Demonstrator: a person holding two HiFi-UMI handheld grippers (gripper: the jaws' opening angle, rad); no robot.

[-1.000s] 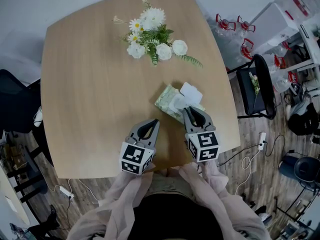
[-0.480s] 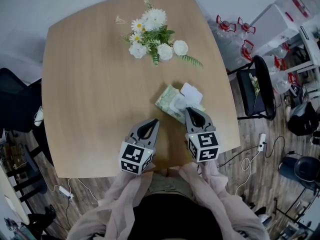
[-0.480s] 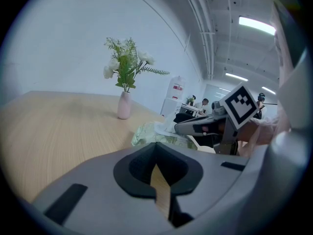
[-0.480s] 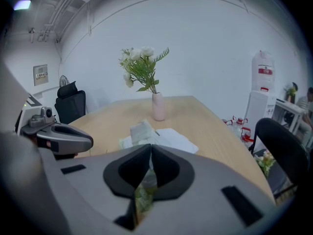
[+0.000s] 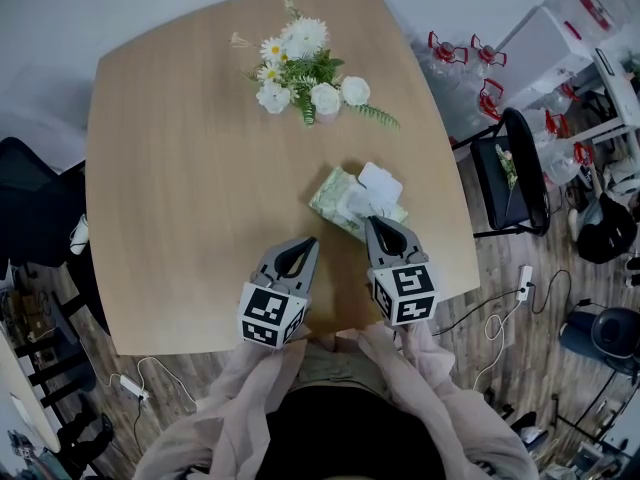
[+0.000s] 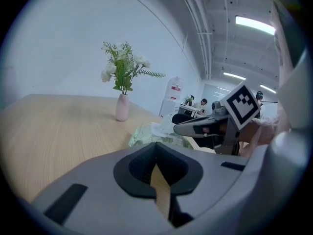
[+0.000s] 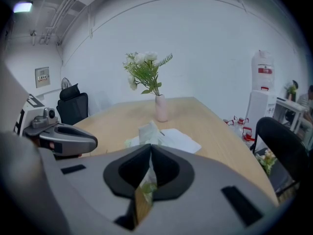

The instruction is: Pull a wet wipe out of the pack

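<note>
Wooden table, head view: flowers at upper centre; wet wipe pack right of centre, lid flap open. My right gripper, just below the pack, is clenched on the wet wipe standing out of its opening. My left gripper, lower centre, has its jaws together with nothing between them, clear of the pack.

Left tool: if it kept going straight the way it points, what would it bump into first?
Most likely the wet wipe pack: it lies right ahead of the left tool. But the tool tilts downward, so it might touch the wooden table just before it; depth is hard to judge.
</note>
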